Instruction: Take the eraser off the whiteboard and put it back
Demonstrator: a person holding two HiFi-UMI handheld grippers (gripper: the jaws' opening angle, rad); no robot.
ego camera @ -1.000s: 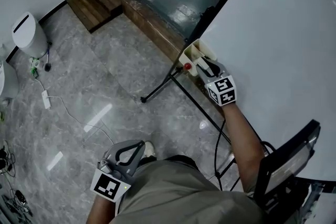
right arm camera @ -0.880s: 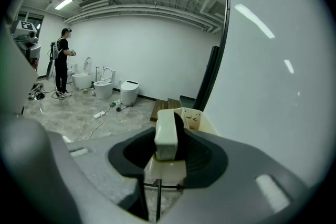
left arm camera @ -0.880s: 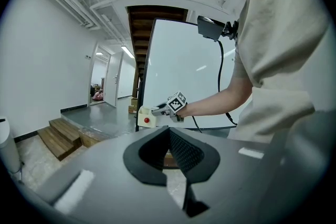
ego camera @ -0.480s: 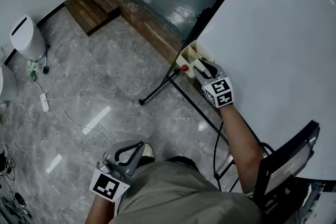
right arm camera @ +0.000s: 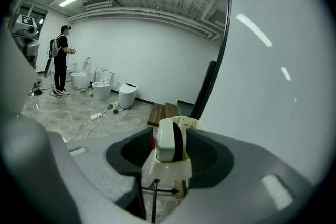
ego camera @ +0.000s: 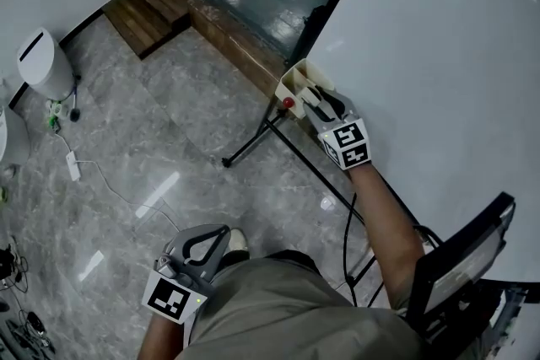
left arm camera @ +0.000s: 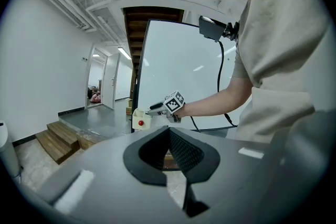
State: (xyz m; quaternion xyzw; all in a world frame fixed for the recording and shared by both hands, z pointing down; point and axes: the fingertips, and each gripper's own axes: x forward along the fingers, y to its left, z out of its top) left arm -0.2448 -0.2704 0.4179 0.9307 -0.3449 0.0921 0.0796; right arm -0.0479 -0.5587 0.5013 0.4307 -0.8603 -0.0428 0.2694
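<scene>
Right gripper point(ego camera: 319, 99): jaws opening, with the eraser point(right arm camera: 169, 140) between them (its left pad already stands clear).
Eraser: upright on edge in the cream holder point(right arm camera: 170, 169) at the whiteboard's point(ego camera: 439, 55) lower edge.
Left gripper point(left arm camera: 168, 131): jaws together, empty, low by the person's waist.
Nearby: red knob point(ego camera: 288, 103) on the holder; black stand legs point(ego camera: 253, 143); wooden steps point(ego camera: 148, 0).
In the way: the holder's walls hug the eraser's base.
</scene>
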